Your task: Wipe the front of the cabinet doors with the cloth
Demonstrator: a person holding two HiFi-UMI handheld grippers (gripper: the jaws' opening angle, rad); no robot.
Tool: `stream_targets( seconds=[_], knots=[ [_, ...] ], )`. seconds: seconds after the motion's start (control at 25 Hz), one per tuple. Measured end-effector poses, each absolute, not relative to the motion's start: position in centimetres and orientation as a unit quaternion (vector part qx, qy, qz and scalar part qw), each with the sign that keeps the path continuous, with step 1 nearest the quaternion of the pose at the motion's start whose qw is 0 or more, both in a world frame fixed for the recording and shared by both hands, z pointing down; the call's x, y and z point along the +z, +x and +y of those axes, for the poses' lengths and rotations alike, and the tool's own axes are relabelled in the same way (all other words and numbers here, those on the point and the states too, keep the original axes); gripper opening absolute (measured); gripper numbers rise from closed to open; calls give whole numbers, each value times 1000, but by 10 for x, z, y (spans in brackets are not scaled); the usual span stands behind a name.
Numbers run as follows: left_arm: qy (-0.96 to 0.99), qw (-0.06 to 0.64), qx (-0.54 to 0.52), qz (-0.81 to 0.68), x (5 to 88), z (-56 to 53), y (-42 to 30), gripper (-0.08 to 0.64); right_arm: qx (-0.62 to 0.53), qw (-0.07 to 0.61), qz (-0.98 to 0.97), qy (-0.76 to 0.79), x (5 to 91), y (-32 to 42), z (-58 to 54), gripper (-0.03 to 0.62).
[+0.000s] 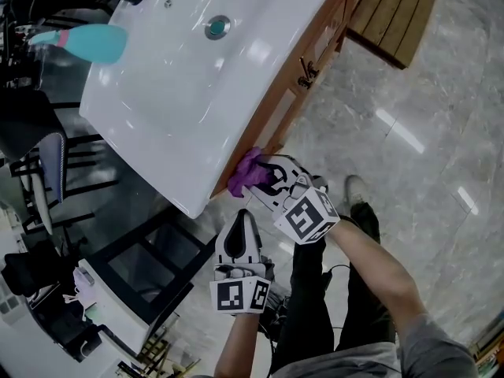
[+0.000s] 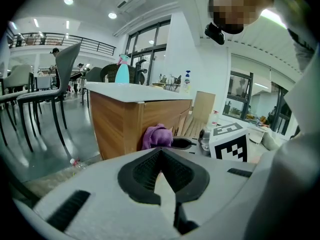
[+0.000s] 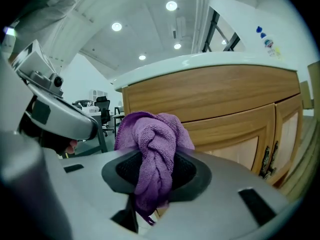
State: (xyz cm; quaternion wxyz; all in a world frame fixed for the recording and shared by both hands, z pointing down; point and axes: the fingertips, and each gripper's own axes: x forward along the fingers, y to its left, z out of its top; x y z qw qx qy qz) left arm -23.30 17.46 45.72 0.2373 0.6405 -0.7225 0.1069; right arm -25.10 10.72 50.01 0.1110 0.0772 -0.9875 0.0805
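Note:
A purple cloth (image 1: 250, 172) is bunched in my right gripper (image 1: 268, 178), whose jaws are shut on it. The cloth (image 3: 152, 146) is close to the near end of the wooden cabinet front (image 3: 210, 109), under the white countertop (image 1: 197, 69); whether it touches the wood I cannot tell. The cabinet doors (image 3: 280, 129) with dark metal handles (image 1: 305, 72) lie further right. My left gripper (image 1: 240, 235) hangs lower, apart from the cabinet, jaws shut with nothing between them. In the left gripper view the cloth (image 2: 156, 136) shows beside the cabinet's corner (image 2: 122, 126).
A turquoise spray bottle (image 1: 83, 41) lies on the countertop near the sink drain (image 1: 218, 27). Dark chairs (image 2: 47, 91) stand to the left. A wooden panel (image 1: 398, 10) lies on the marble floor (image 1: 425, 132) past the cabinet. The person's legs and shoes (image 1: 354, 203) are below.

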Motion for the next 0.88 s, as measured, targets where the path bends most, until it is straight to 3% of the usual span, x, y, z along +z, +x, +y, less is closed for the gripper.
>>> stream_targets(
  seconds=[0.88],
  knots=[
    [629,263,110,-724,475,151,-201,8,82,115,-984,104,505,-226,52,123]
  ],
)
